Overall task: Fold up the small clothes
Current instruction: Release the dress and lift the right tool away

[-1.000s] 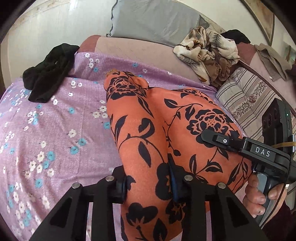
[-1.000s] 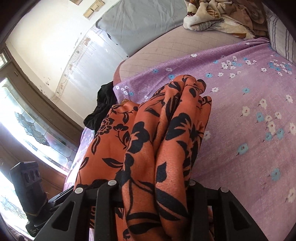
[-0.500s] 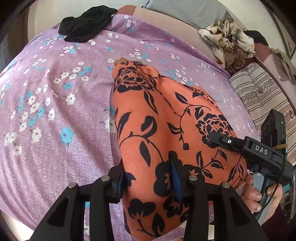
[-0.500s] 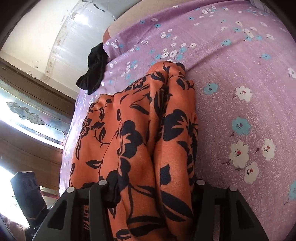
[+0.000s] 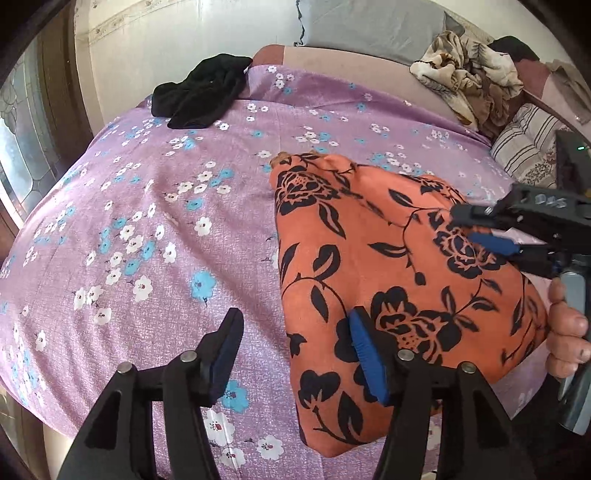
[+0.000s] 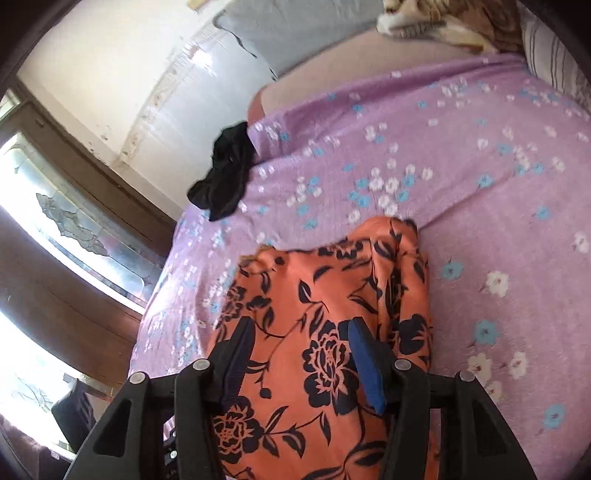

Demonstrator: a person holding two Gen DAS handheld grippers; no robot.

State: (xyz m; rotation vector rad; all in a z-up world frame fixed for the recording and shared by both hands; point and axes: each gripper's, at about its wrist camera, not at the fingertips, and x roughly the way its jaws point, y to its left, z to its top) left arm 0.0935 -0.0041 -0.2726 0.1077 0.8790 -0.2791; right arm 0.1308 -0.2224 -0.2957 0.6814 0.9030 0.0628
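Note:
An orange garment with black flowers (image 5: 388,280) lies folded flat on the purple flowered bedspread (image 5: 147,236). My left gripper (image 5: 295,350) is open over the garment's near left edge, its right finger above the cloth and its left finger above the bedspread. My right gripper (image 5: 476,225) shows at the garment's right side in the left wrist view, held by a hand. In the right wrist view the right gripper (image 6: 299,354) is open just above the garment (image 6: 317,332), holding nothing.
A black garment (image 5: 203,92) lies at the bed's far left corner. A crumpled beige printed cloth (image 5: 469,77) and a striped pillow (image 5: 528,147) sit at the far right. A grey pillow (image 5: 369,22) leans on the wall. A window (image 6: 66,229) is at the left.
Both grippers were shut on the orange garment and have opened and let go. The garment has been lowered and now lies flat on the bedspread.

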